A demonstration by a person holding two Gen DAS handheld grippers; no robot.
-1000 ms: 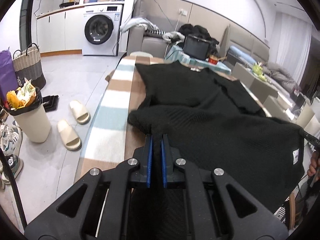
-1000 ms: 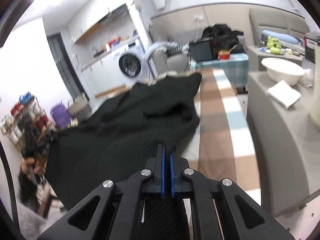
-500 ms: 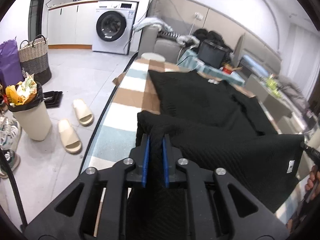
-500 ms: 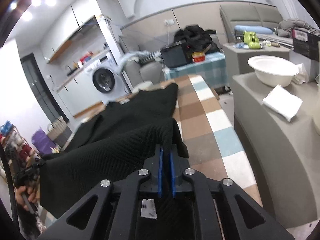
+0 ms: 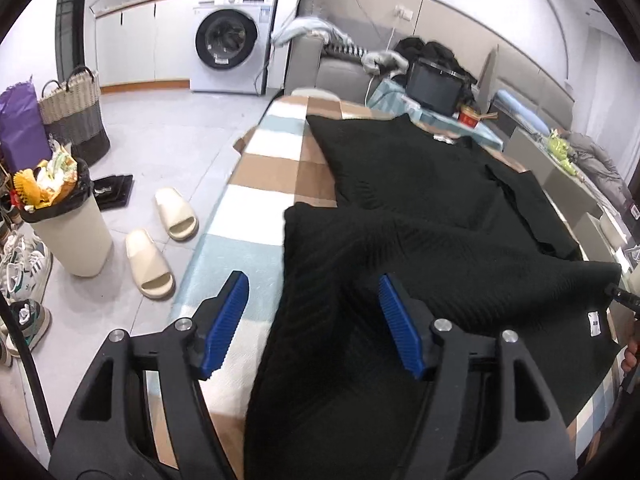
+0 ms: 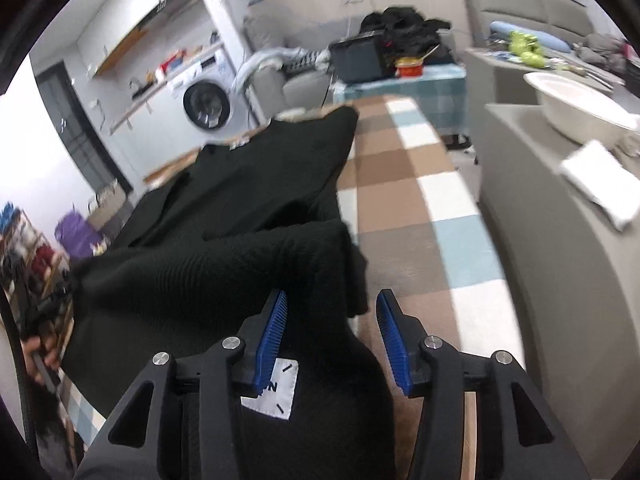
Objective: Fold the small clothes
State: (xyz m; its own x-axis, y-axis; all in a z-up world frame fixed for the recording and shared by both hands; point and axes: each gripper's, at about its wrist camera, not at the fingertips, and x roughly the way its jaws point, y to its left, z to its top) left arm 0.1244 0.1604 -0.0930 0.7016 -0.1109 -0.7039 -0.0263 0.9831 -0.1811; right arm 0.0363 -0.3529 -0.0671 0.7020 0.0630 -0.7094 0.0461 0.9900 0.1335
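Note:
A black knit sweater [image 5: 420, 208] lies on a table under a checked cloth [image 5: 260, 196], its near half folded up over the far half. My left gripper [image 5: 312, 300] hovers over the folded left corner; its jaws are opening, and the cloth lies between the blue pads [image 5: 224, 320] untouched. In the right wrist view the same sweater [image 6: 248, 200] fills the middle. My right gripper [image 6: 332, 320] is also opening over the right corner, where a white label [image 6: 276, 388] shows; neither pad presses the knit.
Left of the table stand a full waste bin [image 5: 64, 220], a pair of slippers [image 5: 160, 240], shoes and a wicker basket [image 5: 74, 116]. A washing machine [image 5: 232, 48] is at the back. To the right runs a grey counter [image 6: 560, 240] with a white basin [image 6: 576, 108].
Both grippers carried the sweater's near edge forward and down over the far half, then their jaws parted and let the cloth go.

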